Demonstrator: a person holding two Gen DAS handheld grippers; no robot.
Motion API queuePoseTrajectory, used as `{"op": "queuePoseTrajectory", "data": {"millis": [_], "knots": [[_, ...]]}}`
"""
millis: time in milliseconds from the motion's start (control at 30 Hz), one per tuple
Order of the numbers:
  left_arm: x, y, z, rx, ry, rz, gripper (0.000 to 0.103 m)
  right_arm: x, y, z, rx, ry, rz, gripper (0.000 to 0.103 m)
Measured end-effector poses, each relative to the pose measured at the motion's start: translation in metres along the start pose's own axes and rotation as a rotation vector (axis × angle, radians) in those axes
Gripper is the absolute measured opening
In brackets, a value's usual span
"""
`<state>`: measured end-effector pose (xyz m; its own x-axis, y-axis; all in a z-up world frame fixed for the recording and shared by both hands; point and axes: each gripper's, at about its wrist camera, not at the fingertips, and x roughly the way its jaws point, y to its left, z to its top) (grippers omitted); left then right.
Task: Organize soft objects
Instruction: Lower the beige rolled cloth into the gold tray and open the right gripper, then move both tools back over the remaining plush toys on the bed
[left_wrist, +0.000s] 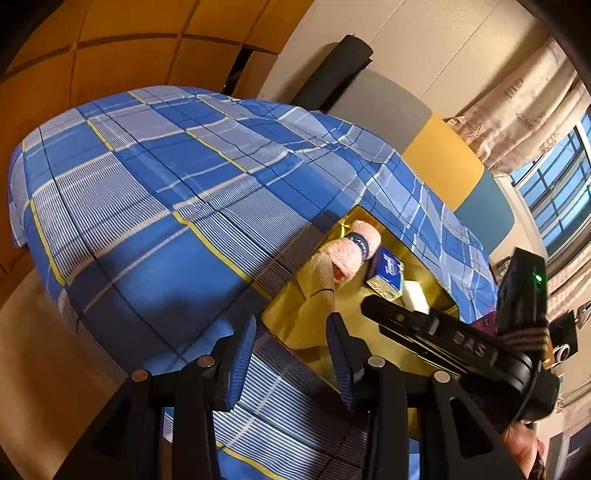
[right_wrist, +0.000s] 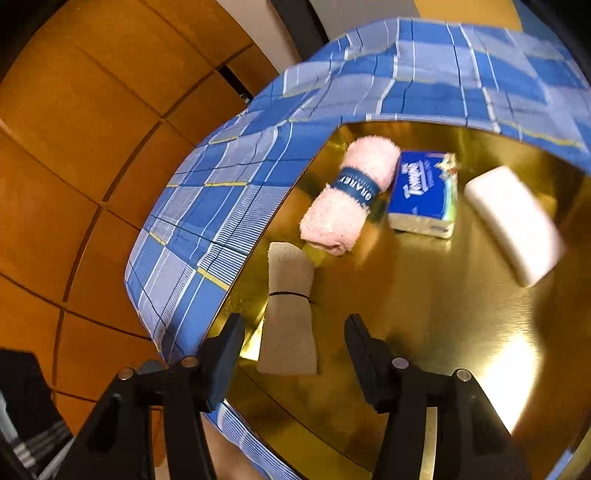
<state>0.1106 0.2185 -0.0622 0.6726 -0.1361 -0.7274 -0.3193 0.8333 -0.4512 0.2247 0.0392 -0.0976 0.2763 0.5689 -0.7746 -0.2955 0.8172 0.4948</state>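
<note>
A shiny gold tray (right_wrist: 424, 332) lies on a bed with a blue plaid sheet (left_wrist: 155, 192). On it lie a rolled pink towel (right_wrist: 347, 199) with a navy band, a beige cloth roll (right_wrist: 288, 317) tied with a black band, a blue tissue pack (right_wrist: 421, 192) and a white sponge block (right_wrist: 513, 221). My right gripper (right_wrist: 295, 343) is open, its fingers either side of the beige roll, just above it. My left gripper (left_wrist: 291, 350) is open and empty over the tray's near edge (left_wrist: 295, 325). The right gripper's body (left_wrist: 461, 343) crosses the left wrist view.
Orange-brown wood floor (right_wrist: 74, 184) lies left of the bed. A headboard of grey, yellow and teal panels (left_wrist: 443, 158) stands behind it. Curtains (left_wrist: 517, 110) and a window (left_wrist: 557, 192) are at the right.
</note>
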Motion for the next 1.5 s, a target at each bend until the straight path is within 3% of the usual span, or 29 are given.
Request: {"op": "queuePoseTrajectory", "data": {"millis": [167,433,633,767,967,1200,1367,1500], "knots": [[0.002,-0.016,-0.008,0.033,0.011,-0.017,0.039,-0.029,0.002,-0.008,-0.073,-0.038,-0.042,0.058],[0.009,-0.045,-0.026,0.096,0.046,-0.043,0.039,-0.098,0.022,-0.026,-0.284,-0.196,-0.155,0.061],[0.012,-0.065,-0.039,0.125,0.072,-0.093,0.039,-0.148,0.016,-0.038,-0.319,-0.291,-0.203,0.061],[0.012,-0.081,-0.046,0.156,0.082,-0.117,0.048,-0.182,-0.001,-0.048,-0.3,-0.358,-0.234,0.061],[0.008,-0.107,-0.057,0.216,0.083,-0.16,0.049,-0.235,-0.044,-0.066,-0.22,-0.467,-0.314,0.061],[0.004,-0.142,-0.072,0.3,0.1,-0.207,0.049,-0.296,-0.129,-0.085,-0.028,-0.567,-0.477,0.062],[0.001,-0.171,-0.088,0.379,0.112,-0.247,0.049,-0.315,-0.203,-0.1,0.101,-0.511,-0.603,0.064],[0.003,-0.196,-0.107,0.455,0.148,-0.294,0.049,-0.31,-0.276,-0.114,0.221,-0.385,-0.681,0.064]]}}
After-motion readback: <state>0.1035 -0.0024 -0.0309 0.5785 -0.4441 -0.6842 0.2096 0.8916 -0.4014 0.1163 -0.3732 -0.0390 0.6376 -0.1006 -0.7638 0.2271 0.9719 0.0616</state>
